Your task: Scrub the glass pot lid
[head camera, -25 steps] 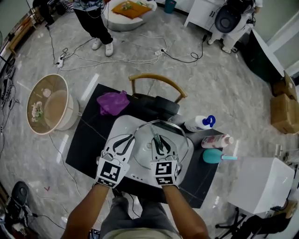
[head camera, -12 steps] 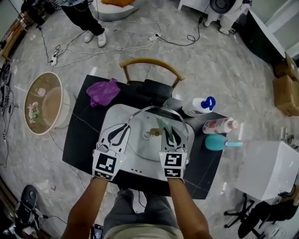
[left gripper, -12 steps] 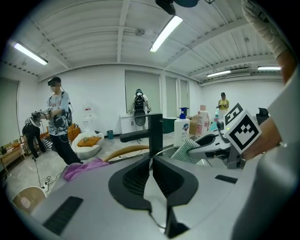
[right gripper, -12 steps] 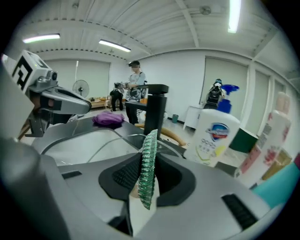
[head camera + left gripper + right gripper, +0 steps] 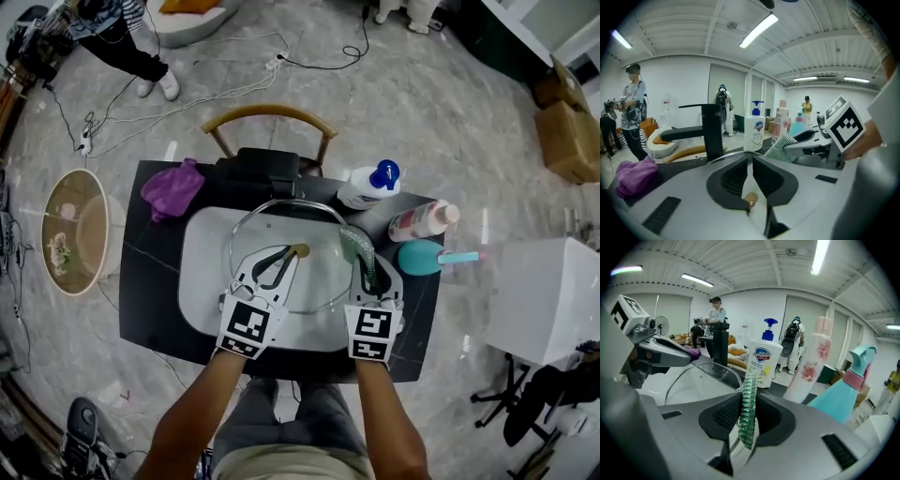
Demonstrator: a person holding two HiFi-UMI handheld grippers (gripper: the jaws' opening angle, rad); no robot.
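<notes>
As the left gripper (image 5: 288, 254) clamps the lid (image 5: 319, 274) by its knob (image 5: 299, 249), steadying it over the sink (image 5: 202, 274), the right gripper (image 5: 365, 273), closed on the scourer (image 5: 354, 246), works at its right rim.

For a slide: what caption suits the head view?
Left gripper pinches the knob of the glass pot lid over a sink; right gripper holds a green scouring cloth at the lid's rim.
</notes>
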